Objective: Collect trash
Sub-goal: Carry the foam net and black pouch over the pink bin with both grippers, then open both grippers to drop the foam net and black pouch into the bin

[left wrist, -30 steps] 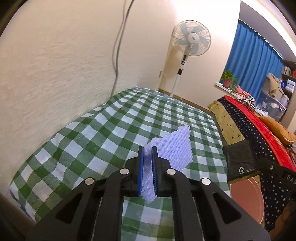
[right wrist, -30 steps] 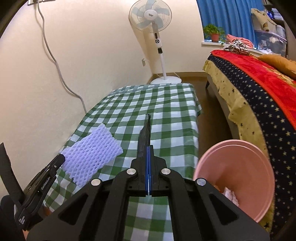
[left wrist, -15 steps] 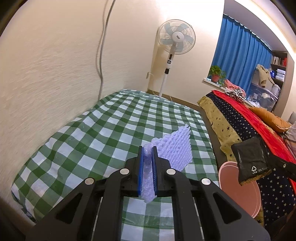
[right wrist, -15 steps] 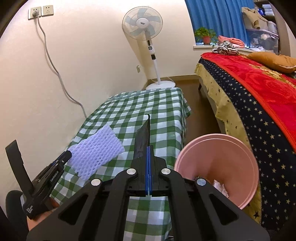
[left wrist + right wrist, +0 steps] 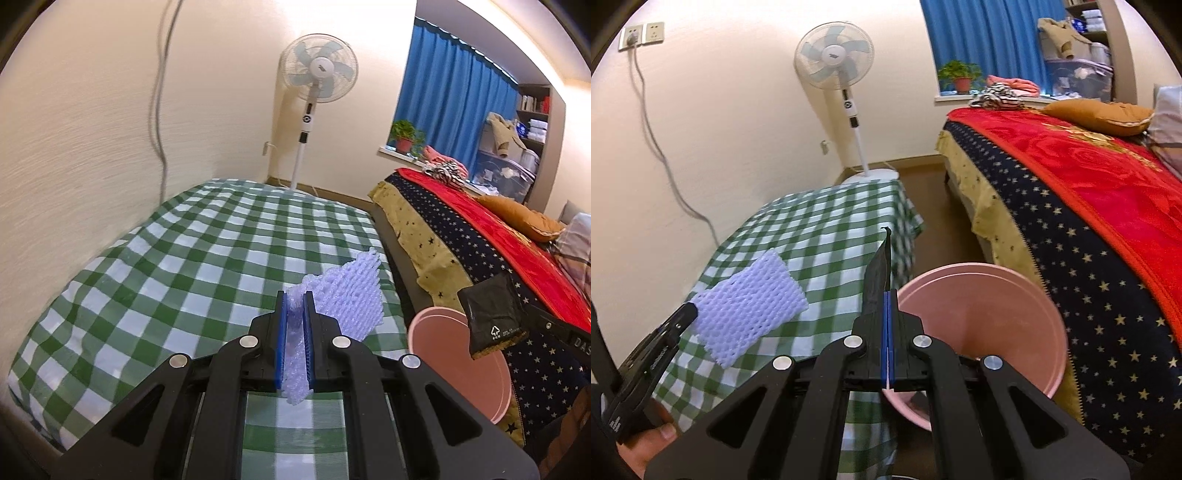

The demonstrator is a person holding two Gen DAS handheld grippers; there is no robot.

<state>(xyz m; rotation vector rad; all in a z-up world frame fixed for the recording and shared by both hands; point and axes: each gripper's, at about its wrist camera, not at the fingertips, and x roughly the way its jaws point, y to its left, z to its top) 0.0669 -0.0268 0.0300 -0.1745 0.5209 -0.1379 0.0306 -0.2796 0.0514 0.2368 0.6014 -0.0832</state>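
**Two pieces of trash being held beside the pink bin**

In the left wrist view, a white foam net is being pinched at one end between the blue pads of the left tool, whose jaws are closed down onto it; the rest of the net is fanning out to the right of centre, above the green checked cloth of the bench. At the right edge of that frame, a black wrapper is being held up over the rim of the pink bin.

In the right wrist view, the same black wrapper is being gripped edge-on by the right tool, its pads pressed together on the thin film, which is sticking upward at the centre of the frame. The pink bin is being seen just right of centre, between the bench and the bed. The foam net is being shown at lower left, held in the left tool over the bench edge. A standing fan is being seen at upper centre.
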